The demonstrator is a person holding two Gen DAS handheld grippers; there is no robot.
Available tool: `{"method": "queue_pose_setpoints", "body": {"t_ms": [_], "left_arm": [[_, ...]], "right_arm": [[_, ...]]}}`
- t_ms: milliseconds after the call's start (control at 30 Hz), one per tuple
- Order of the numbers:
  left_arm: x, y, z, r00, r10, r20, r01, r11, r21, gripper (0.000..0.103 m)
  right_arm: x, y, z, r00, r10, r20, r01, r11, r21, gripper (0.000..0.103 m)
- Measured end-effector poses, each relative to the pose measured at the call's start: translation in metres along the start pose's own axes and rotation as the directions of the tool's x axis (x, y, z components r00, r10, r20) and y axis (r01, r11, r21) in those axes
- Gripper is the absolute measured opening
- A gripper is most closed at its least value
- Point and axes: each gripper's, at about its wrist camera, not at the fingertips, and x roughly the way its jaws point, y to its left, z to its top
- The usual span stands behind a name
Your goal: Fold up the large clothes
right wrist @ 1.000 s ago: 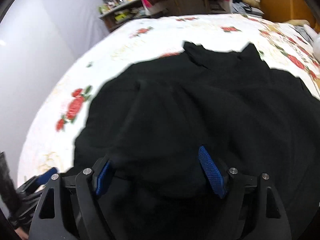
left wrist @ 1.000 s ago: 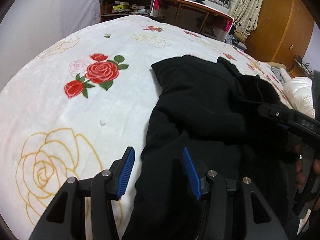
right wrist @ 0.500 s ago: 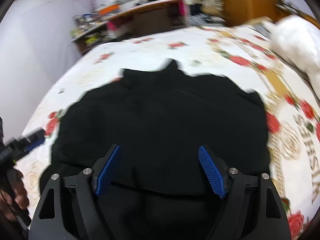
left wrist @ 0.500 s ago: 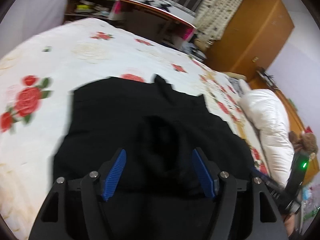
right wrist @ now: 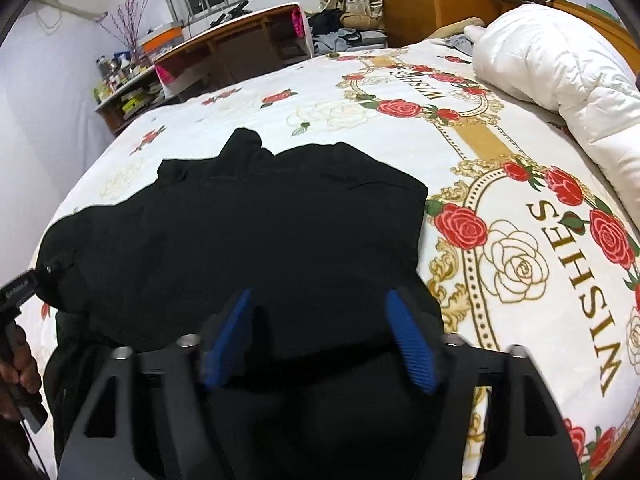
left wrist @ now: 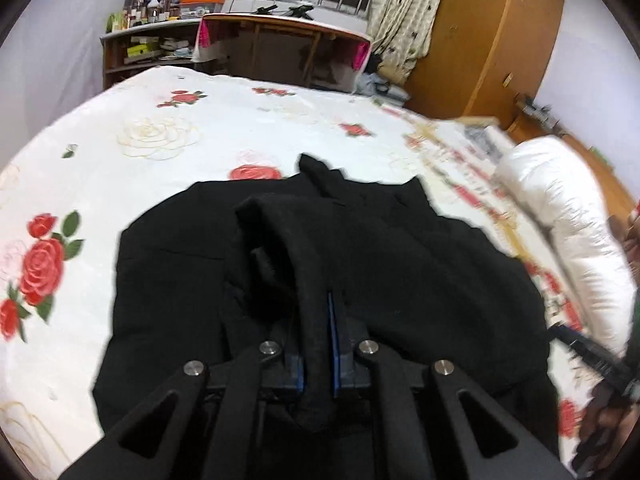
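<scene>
Bedding fills most of both views: a bed (right wrist: 500,168) under a white plush blanket printed with red and cream roses and gold lettering, soft and slightly fuzzy. On its far right lies a white quilted duvet (right wrist: 560,76), puffy and rolled. Beyond the far edge stand a wooden table (left wrist: 288,44) and shelves cluttered with bottles.

Near the middle of the bed, close to the near edge, lies the black garment (right wrist: 248,232), a large, thick, matte piece that looks like fleece or heavy knit, partly doubled over with a collar or hood tip pointing to the far side. It should handle as soft, limp and fairly heavy for cloth. It will sag and drag wherever it is not supported, but it is not slippery and cannot be harmed by a firm pinch. Hems, corners and folded edges look like the best places to take hold, one per hand and well apart, so the panel lifts flat.

The left tongs (left wrist: 318,344) have just closed and are clamped on a raised ridge of the black cloth, which runs between the blue ribbed pads. The right tongs (right wrist: 320,340) have just been narrowing yet stand apart, low over the garment's near edge, pads not pressing on it.
</scene>
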Motion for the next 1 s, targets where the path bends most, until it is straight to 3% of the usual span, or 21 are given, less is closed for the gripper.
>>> {"method": "queue_pose_setpoints", "body": {"t_ms": [33, 133, 233, 400, 467, 600, 733, 867, 1000], "left_arm": [[0.005, 0.004, -0.003, 1.0, 0.022, -0.013, -0.022, 1.0, 0.002, 0.009], [0.019, 0.015, -0.016, 0.998, 0.053, -0.043, -0.053, 0.999, -0.01, 0.01], [0.026, 0.02, -0.033, 0.996, 0.07, -0.054, -0.07, 0.998, -0.003, 0.01], [0.02, 0.018, -0.034, 0.995, 0.083, -0.054, -0.083, 0.997, -0.002, 0.015], [0.007, 0.022, -0.034, 0.996, 0.074, -0.046, -0.075, 0.997, -0.019, 0.019], [-0.023, 0.027, -0.034, 0.991, 0.135, 0.0, -0.135, 0.991, -0.013, 0.02], [-0.042, 0.025, -0.014, 0.986, 0.153, 0.07, -0.151, 0.988, -0.042, 0.019], [-0.013, -0.005, 0.011, 0.988, 0.129, 0.088, -0.135, 0.988, 0.076, 0.019], [0.061, -0.004, 0.01, 0.987, 0.147, -0.065, -0.141, 0.985, 0.1, 0.02]], "right_arm": [[0.002, 0.001, 0.0, 1.0, -0.001, -0.001, 0.001, 1.0, 0.0, 0.048], [0.017, 0.01, -0.003, 1.0, -0.002, -0.024, 0.001, 0.999, -0.037, 0.036], [0.051, 0.011, -0.013, 0.992, -0.014, -0.124, 0.005, 0.998, -0.069, 0.035], [0.057, 0.011, -0.015, 0.989, -0.026, -0.147, 0.011, 0.995, -0.102, 0.035], [0.045, 0.01, -0.013, 0.991, -0.022, -0.134, 0.009, 0.995, -0.098, 0.035], [0.02, 0.001, -0.007, 0.997, -0.021, -0.075, 0.014, 0.996, -0.092, 0.035], [0.016, -0.002, 0.014, 0.999, -0.021, -0.03, 0.019, 0.996, -0.085, 0.035], [0.039, 0.0, 0.035, 0.999, -0.04, -0.036, 0.036, 0.995, -0.095, 0.035], [0.074, -0.004, 0.044, 0.995, -0.043, -0.089, 0.036, 0.997, -0.074, 0.035]]}}
